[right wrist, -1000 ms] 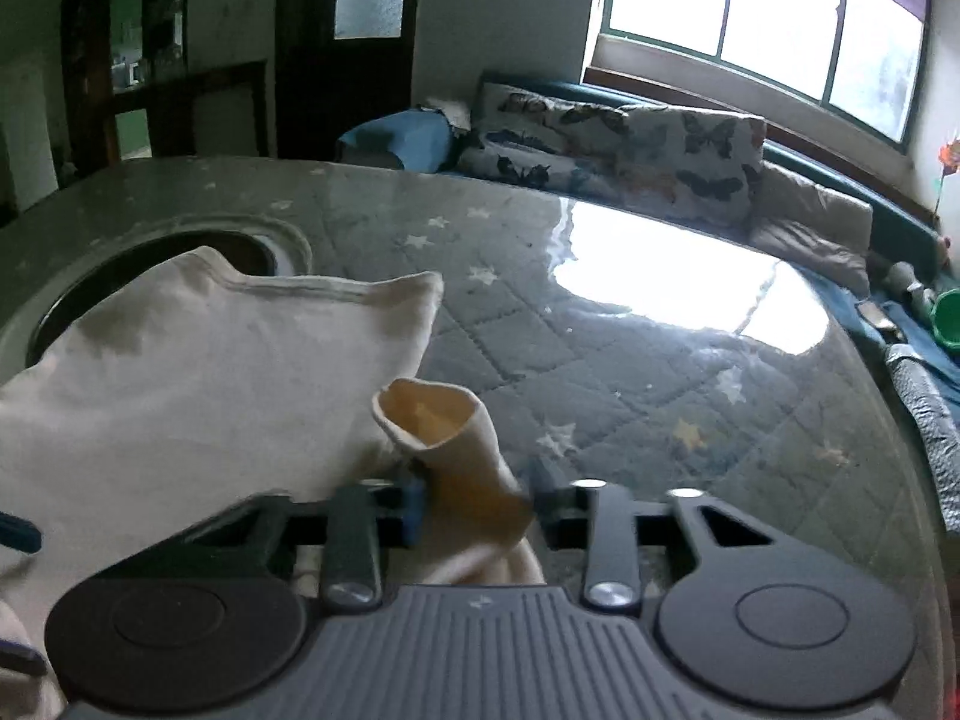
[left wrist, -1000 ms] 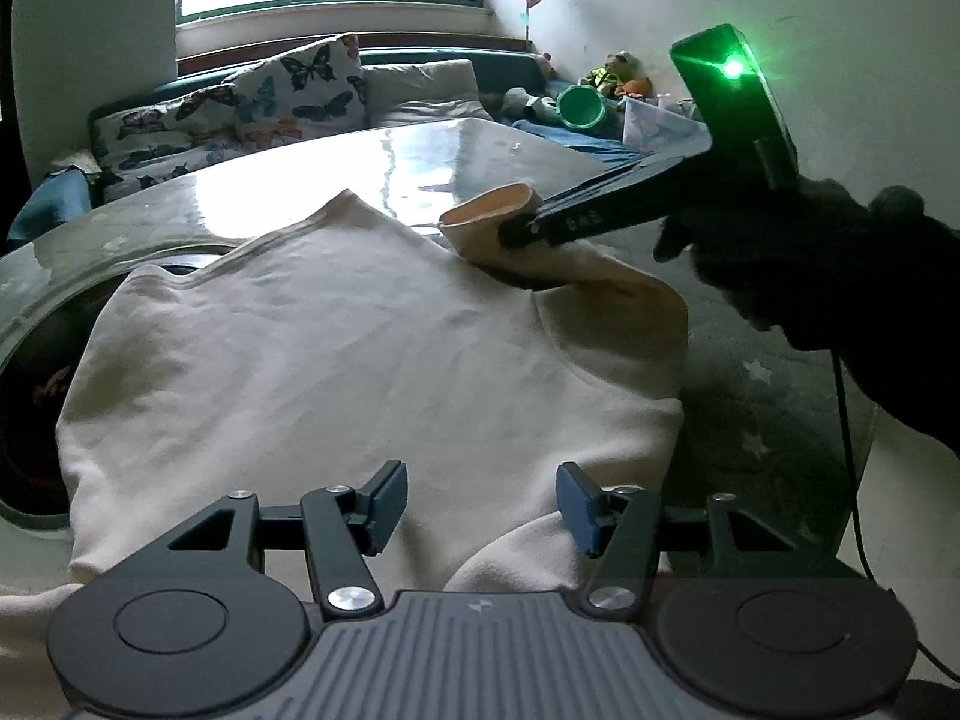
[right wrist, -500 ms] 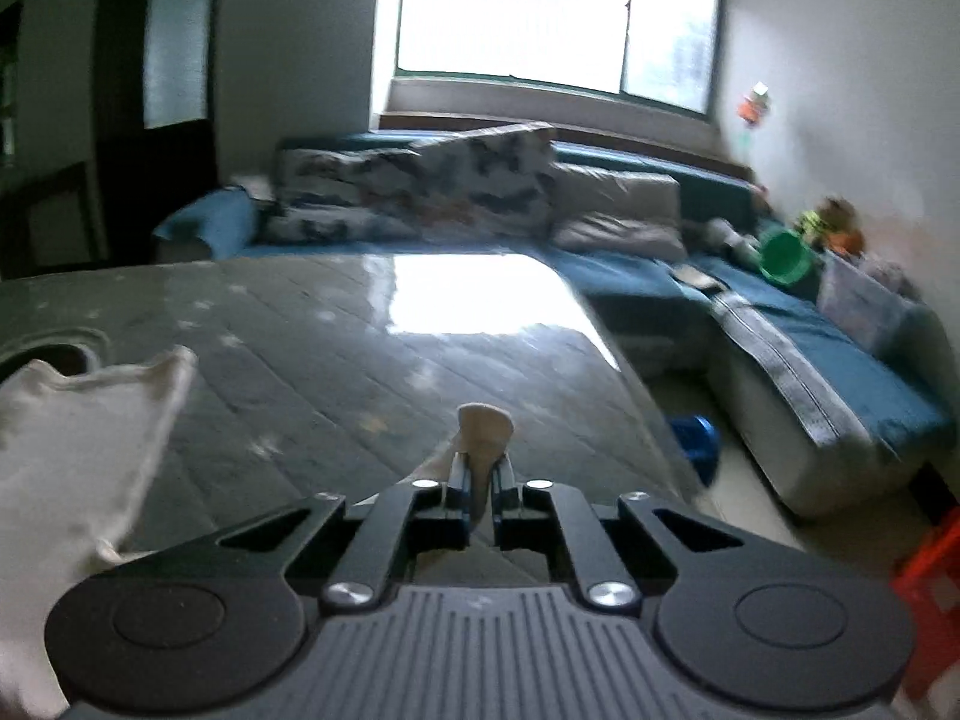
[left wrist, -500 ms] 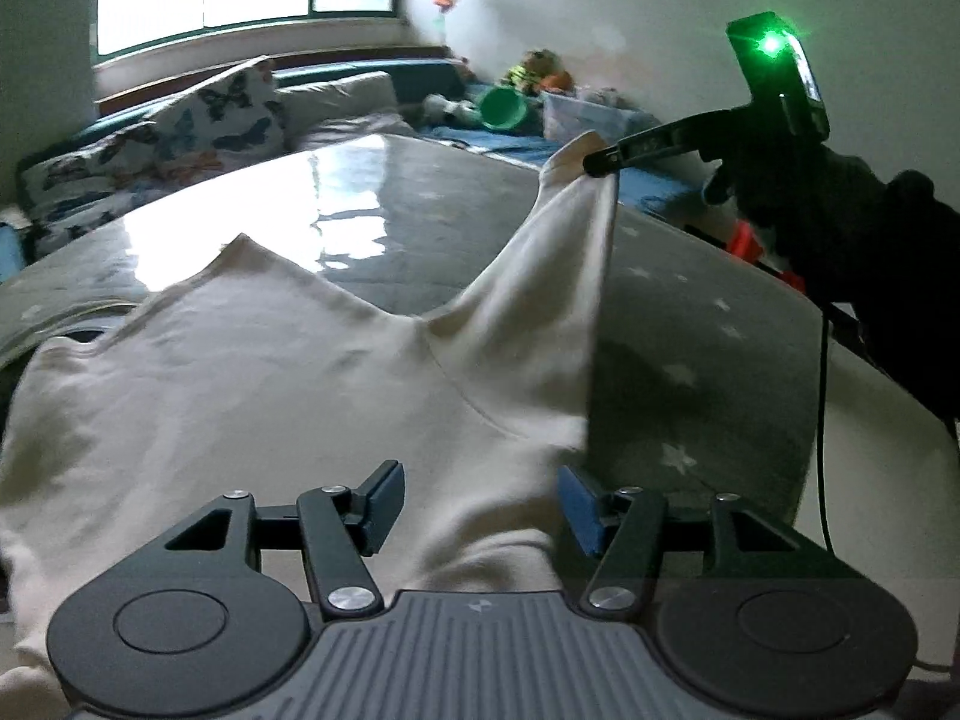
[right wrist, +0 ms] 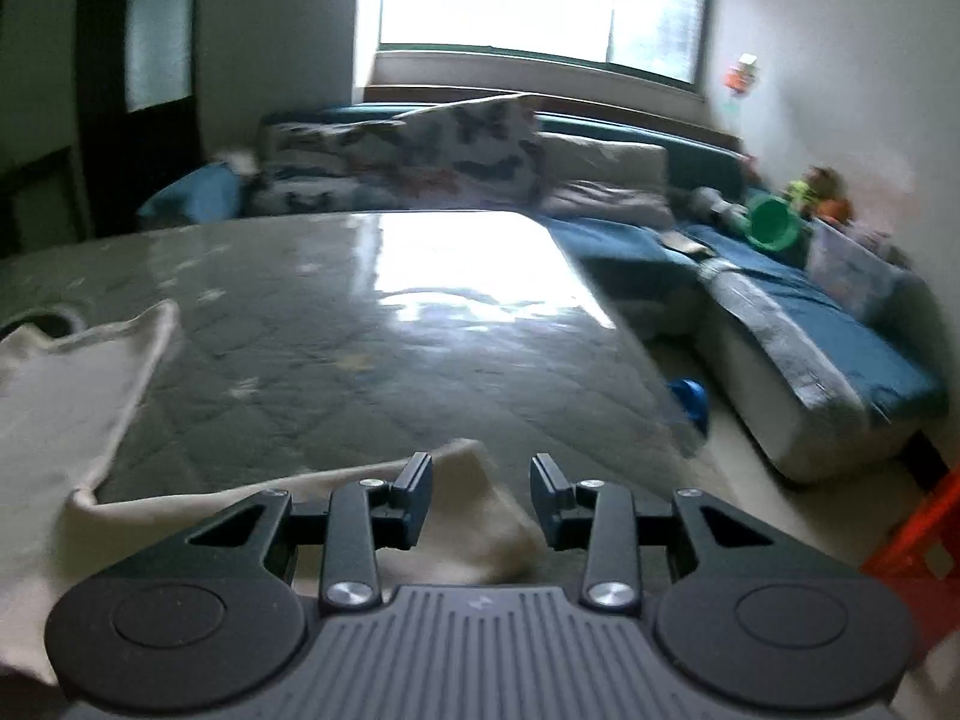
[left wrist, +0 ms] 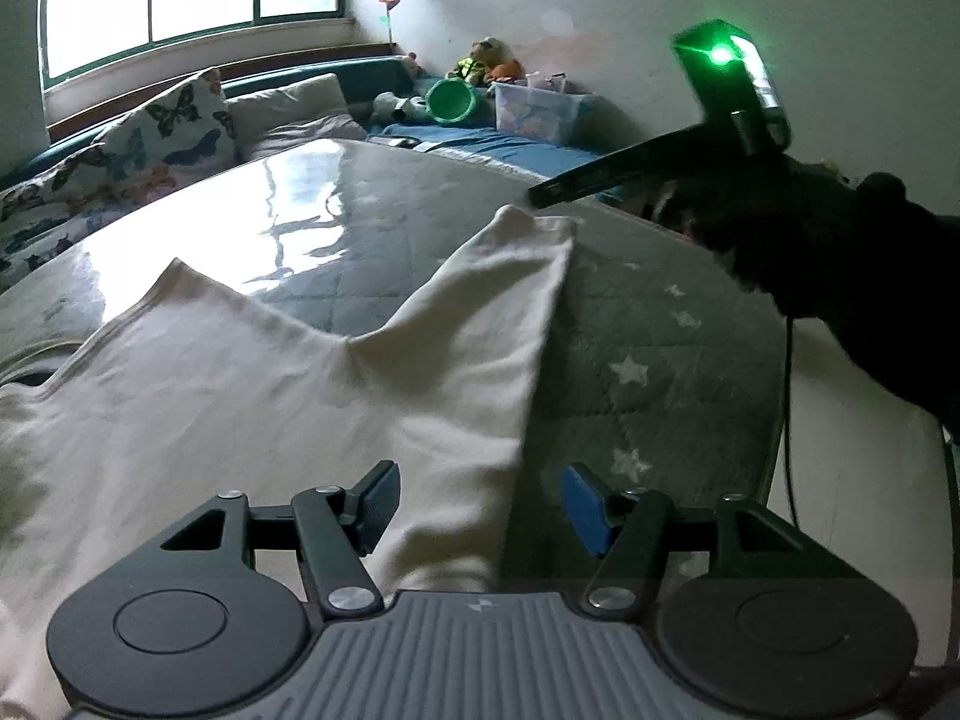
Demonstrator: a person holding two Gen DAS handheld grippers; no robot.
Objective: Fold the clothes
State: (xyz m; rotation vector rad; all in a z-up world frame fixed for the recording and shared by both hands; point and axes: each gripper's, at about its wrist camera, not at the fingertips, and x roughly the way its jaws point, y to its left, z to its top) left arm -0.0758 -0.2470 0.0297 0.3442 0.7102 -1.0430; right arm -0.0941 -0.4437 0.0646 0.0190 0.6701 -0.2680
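A cream sweater (left wrist: 252, 396) lies spread on the table (left wrist: 648, 348), body flat and one sleeve (left wrist: 510, 300) stretched out straight toward the table's far right edge, so the laying-out looks nearly done while the folding itself appears not yet begun: no sleeve is turned in over the body and no crease shows. The right gripper (right wrist: 481, 489) hangs just above the sleeve's cuff (right wrist: 474, 516); its jaws have just been opening, and they now stand apart with the cuff lying loose under them, let go rather than pinched. The left gripper (left wrist: 477, 507) hovers over the sweater's near side, jaws spread wide with cloth beneath them but nothing pressed between the pads, so it grips nothing. What is left, as I judge it, is the whole fold: sleeves in, then the body doubled over. The table wears a grey quilted cover with pale stars, glossy where the window (right wrist: 540, 0) shines on it, and a dark round hole (right wrist: 42, 321) sits beyond the sweater's far left corner. Behind the table runs a blue sofa (right wrist: 810, 324) with butterfly cushions (left wrist: 180, 126), a green bucket (left wrist: 450, 99), soft toys and a clear box.
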